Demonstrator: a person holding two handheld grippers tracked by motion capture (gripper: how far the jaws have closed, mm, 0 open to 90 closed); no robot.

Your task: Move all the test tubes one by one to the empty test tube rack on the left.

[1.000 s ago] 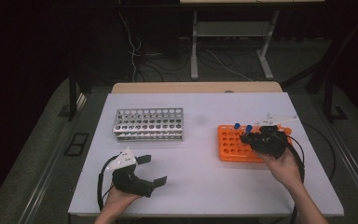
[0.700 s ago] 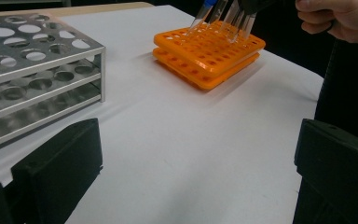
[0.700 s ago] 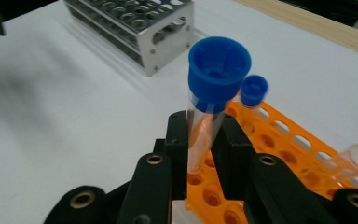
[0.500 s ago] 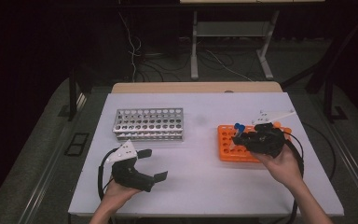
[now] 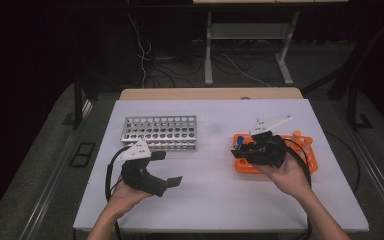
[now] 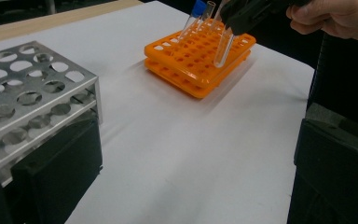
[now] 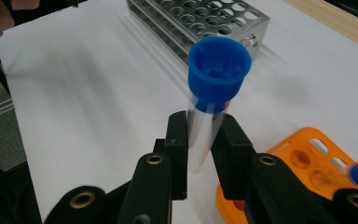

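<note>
I'm seeing the white table glowing bright against a dim, dark room; soft shadows are spreading beneath the orange rack, and near jaws are blurring.

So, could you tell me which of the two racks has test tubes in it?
The orange rack by the right gripper: capped tubes stand in it, while the metal rack holds none.

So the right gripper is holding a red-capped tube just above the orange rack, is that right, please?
Not quite: the cap is blue, as the right gripper view shows. The right gripper does hold the tube above the orange rack.
</note>
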